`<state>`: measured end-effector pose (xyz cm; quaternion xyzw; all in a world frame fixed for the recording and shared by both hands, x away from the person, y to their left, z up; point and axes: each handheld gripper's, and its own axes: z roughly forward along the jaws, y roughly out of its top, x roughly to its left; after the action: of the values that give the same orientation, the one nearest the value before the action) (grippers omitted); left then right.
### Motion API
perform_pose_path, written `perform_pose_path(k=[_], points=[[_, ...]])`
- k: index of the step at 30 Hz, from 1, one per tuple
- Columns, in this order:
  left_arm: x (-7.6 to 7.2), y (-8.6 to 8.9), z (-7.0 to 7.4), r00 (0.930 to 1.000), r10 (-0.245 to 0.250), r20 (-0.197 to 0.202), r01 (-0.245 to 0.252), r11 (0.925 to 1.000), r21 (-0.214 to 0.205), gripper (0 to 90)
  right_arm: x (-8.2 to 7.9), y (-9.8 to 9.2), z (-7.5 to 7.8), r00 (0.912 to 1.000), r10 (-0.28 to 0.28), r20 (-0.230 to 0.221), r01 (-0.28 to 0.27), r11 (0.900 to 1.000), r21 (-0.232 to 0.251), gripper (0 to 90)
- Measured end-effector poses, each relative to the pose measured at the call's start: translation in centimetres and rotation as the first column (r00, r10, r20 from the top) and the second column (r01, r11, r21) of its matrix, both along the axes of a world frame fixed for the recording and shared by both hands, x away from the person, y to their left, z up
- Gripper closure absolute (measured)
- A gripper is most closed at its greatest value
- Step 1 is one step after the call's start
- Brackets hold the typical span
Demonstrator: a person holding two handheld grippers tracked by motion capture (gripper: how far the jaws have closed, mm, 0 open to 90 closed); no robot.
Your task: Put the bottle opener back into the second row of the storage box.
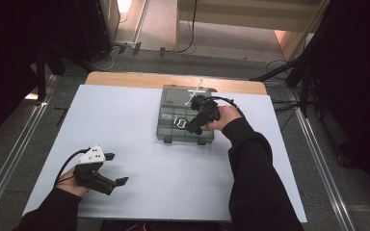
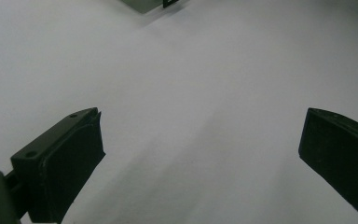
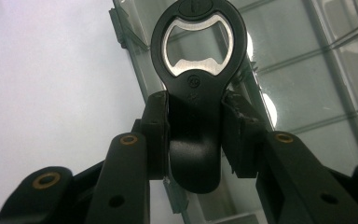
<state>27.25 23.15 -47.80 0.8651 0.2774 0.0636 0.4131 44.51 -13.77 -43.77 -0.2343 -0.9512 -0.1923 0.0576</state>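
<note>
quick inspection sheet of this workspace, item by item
surface: white table top, bare wood strip at its far edge
job's things: black bottle opener clamped by its handle; clear compartment box beneath it
clutter: white stick-like item on the box's far end
grippers: right hand-held gripper shut on the bottle opener; left hand-held gripper open over bare table
cables: one trails from each gripper
surroundings: dark stands, floor cables

grey floor, wooden table white-topped, dark surroundings, metal rails.
</note>
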Motion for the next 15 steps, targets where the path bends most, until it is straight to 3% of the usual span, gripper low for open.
perform_pose_path(k=[2, 4, 6, 9, 12, 15], points=[[0.00, 0.02, -0.01, 1.0000, 0.001, 0.000, -0.001, 1.0000, 0.001, 0.0, 0.08, -0.01, -0.18, 0.9994, 0.025, 0.022, -0.025, 0.9996, 0.009, 67.1], [0.01, 0.03, 0.02, 1.0000, 0.000, -0.002, 0.000, 1.0000, 0.001, 0.0, -0.06, 0.28, -0.24, 0.9953, 0.064, 0.073, -0.061, 0.9976, -0.033, 67.8], [0.02, 0.02, 0.03, 1.0000, 0.000, -0.001, 0.000, 1.0000, 0.000, 0.0, 0.17, 0.44, -0.38, 0.9963, 0.072, 0.047, -0.071, 0.9972, -0.024, 67.9], [0.05, -0.05, 0.01, 1.0000, -0.001, -0.001, 0.001, 1.0000, 0.001, 0.0, 0.26, 0.73, -0.57, 0.9969, 0.060, 0.050, -0.058, 0.9980, -0.026, 63.3], [0.08, -0.05, -0.01, 1.0000, -0.003, 0.000, 0.003, 1.0000, 0.001, 0.0, 0.30, 0.53, -0.34, 0.9982, 0.035, 0.049, -0.037, 0.9987, 0.034, 55.7], [0.09, -0.06, -0.02, 1.0000, -0.005, -0.001, 0.005, 1.0000, 0.004, 0.0, -0.02, 0.32, -0.14, 0.9983, 0.022, 0.054, -0.025, 0.9986, 0.046, 53.9]])
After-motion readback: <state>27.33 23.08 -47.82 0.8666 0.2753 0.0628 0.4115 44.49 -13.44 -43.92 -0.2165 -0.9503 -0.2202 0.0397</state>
